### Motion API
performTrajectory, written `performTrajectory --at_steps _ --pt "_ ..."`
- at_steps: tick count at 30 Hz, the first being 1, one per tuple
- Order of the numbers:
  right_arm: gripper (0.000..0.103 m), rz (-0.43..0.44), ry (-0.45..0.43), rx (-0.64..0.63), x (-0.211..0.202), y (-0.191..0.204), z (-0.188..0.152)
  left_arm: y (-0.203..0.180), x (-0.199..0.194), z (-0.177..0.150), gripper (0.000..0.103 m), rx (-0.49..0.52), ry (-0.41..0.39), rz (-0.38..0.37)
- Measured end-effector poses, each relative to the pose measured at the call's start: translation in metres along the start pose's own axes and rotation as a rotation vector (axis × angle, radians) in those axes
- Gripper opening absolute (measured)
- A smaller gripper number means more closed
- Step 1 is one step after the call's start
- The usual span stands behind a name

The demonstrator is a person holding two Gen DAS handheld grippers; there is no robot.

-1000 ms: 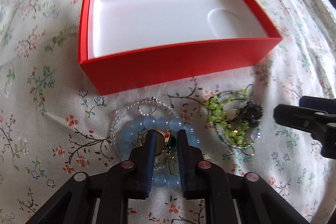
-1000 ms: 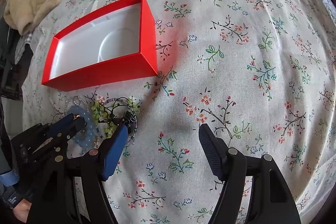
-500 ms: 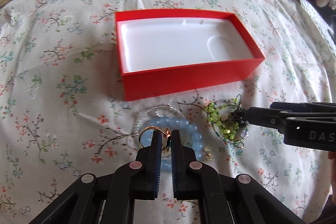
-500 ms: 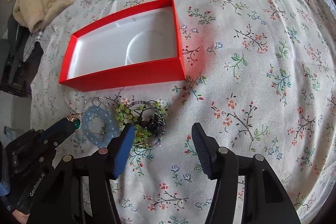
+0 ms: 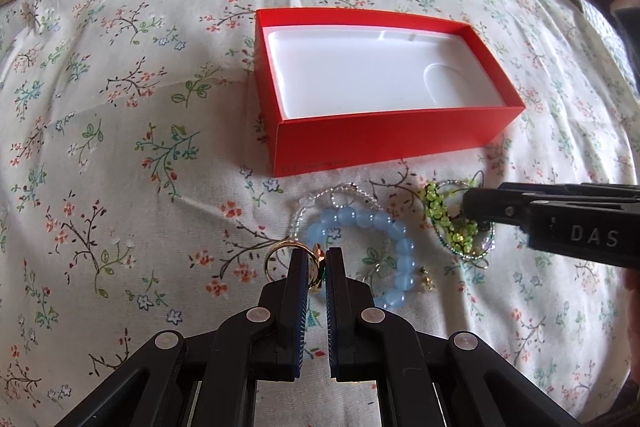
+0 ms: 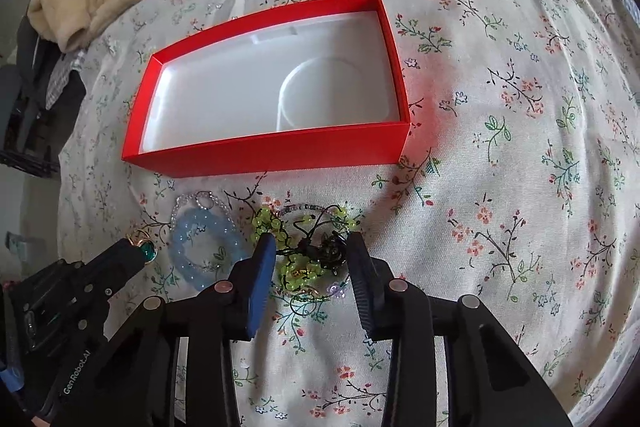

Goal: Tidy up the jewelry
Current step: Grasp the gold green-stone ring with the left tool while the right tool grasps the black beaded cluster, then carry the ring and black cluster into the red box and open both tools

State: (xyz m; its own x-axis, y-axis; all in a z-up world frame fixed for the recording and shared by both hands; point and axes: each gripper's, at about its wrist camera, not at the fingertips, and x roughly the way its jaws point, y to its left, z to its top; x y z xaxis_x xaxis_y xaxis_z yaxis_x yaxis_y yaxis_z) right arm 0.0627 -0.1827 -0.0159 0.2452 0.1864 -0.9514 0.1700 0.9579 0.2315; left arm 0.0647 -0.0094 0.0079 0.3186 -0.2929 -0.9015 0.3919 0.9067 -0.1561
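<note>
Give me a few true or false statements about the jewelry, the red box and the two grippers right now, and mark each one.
1. The left gripper is shut on the gold ring. True.
2. The red box already holds the blue bead bracelet. False: the box is empty; the bracelet lies on the bedspread.
3. The right gripper is open over the green bead bracelet. True.
4. The box's lining is black. False: white.

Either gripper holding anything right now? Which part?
The left gripper pinches the gold ring at its green-stone end, band sticking out left. The right gripper is open, straddling the green bead bracelet, holding nothing.
</note>
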Motion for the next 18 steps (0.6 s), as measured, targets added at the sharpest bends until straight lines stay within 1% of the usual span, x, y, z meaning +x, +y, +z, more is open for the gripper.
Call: performTrajectory --at_steps 3,9,13,18 --pt "0.03 -0.011 -0.01 -0.027 -0.006 0.001 -0.001 0.002 0.001 -0.001 0.003 -0.002 0.006 0.0" --pt "0.03 -0.044 0.013 -0.05 -0.002 -0.007 -0.002 0.006 0.003 0.0 0.003 -0.012 0.013 0.007" --pt "0.03 -0.039 0.04 -0.046 0.007 -0.009 -0.001 0.005 0.005 0.0 0.003 -0.013 0.017 0.01" --pt "0.03 -0.049 0.049 -0.065 0.012 -0.005 -0.002 0.004 0.006 0.0 0.003 -0.011 0.02 0.013"
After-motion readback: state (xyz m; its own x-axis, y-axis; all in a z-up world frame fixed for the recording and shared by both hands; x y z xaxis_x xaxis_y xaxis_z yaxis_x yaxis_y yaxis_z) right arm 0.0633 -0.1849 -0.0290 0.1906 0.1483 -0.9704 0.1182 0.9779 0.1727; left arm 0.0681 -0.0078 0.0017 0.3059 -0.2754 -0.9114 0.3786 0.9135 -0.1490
